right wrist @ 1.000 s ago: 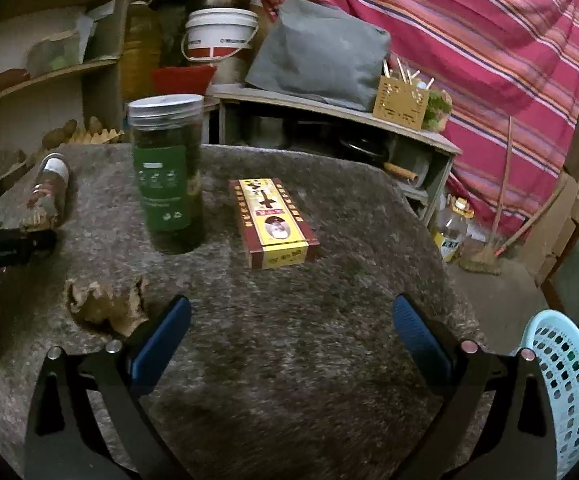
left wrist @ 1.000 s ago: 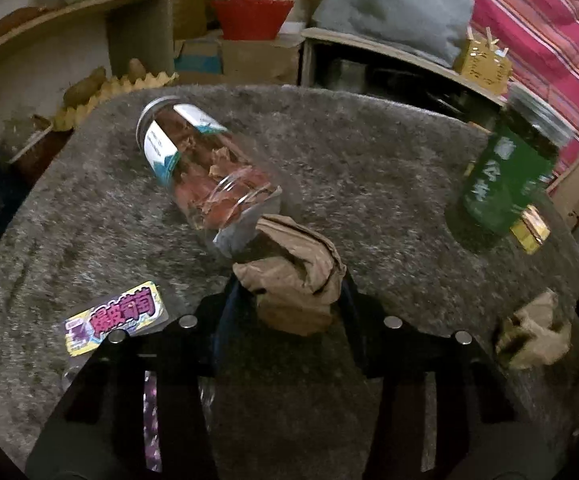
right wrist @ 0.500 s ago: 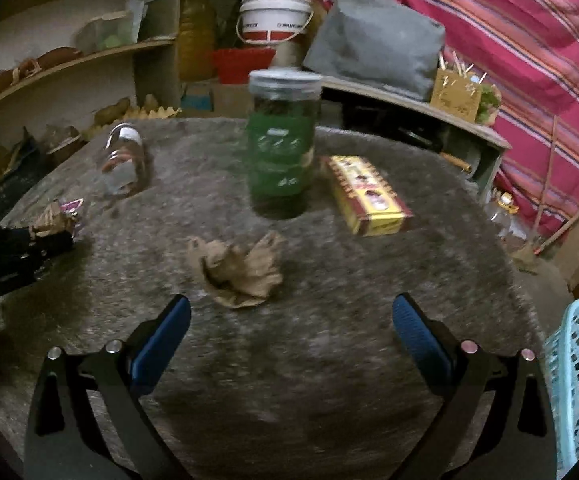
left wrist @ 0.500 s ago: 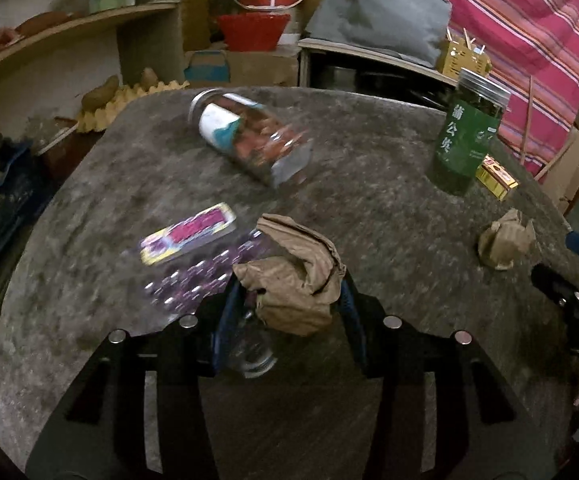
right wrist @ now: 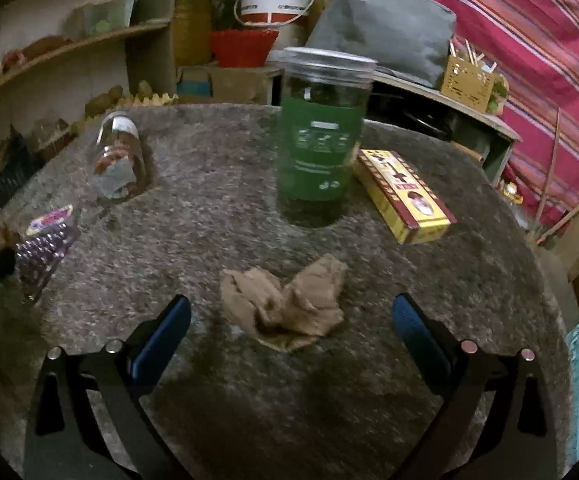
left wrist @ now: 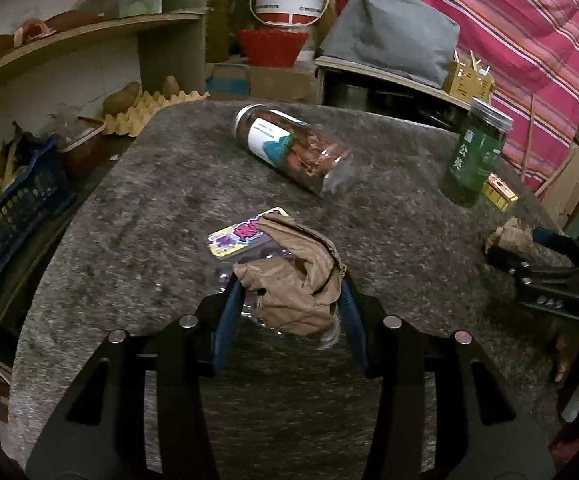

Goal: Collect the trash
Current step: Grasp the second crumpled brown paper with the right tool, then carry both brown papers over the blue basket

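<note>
On the grey counter (right wrist: 369, 380) a crumpled brown paper (right wrist: 285, 304) lay just ahead of, and between, our wide-open, empty right tongs (right wrist: 289, 332); our left tongs (left wrist: 289, 300) gripped another paper wad (left wrist: 293, 280).

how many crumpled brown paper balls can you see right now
2. One crumpled paper ball is clamped in the left gripper. The other lies on the grey table, between the open fingers of the right gripper, in front of the green jar. More may be hidden.

Dim, grainy, slight blur, fisheye-warped edges
</note>
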A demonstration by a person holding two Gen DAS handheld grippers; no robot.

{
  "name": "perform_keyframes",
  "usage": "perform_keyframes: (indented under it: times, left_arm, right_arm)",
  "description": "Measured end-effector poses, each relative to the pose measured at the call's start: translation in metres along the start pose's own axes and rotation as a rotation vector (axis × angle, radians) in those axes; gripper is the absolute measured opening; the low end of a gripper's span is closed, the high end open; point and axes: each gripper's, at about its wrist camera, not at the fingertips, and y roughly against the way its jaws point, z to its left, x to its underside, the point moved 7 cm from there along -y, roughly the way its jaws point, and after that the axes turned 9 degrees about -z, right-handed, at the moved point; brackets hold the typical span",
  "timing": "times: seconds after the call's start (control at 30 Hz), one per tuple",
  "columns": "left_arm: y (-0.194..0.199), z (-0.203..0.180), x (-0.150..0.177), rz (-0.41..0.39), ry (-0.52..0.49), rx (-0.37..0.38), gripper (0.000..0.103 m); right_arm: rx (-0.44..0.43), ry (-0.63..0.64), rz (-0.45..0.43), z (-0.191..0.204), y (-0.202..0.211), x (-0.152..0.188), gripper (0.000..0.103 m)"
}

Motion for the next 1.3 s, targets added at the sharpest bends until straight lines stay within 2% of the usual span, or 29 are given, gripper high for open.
perform_keyframes:
  times: [0.1,0.17,0.23,0.3,0.43,0.77,1.3]
  left_arm:
    - [0.0,0.003,0.0,0.001,-0.002,-0.001,0.045]
    - [0.0,0.003,-0.001,-0.001,-0.01,-0.008,0.045]
    - [0.001,0.005,0.0,-0.002,-0.007,-0.008,0.045]
    - [0.001,0.005,-0.001,-0.002,-0.005,-0.007,0.045]
    - [0.001,0.004,-0.001,-0.004,-0.003,-0.003,0.045]
    - [0.006,-0.017,-0.007,-0.02,-0.009,0.013,0.045]
    - [0.004,-0.074,-0.014,-0.034,-0.064,0.059,0.045]
  right_arm:
    - [0.034,0.045,-0.002,0.008,-0.005,-0.003,0.097]
    - [0.034,0.047,-0.01,0.008,-0.004,-0.005,0.092]
    - [0.017,0.044,0.004,0.009,-0.007,-0.005,0.07]
    - [-0.006,0.036,0.025,0.01,-0.009,-0.002,0.06]
    - [-0.026,0.015,0.007,0.006,-0.004,-0.003,0.053]
    - [-0.013,0.05,-0.025,-0.005,0.019,0.001,0.051]
    - [0.033,-0.022,-0.053,-0.081,0.053,0.006,0.051]
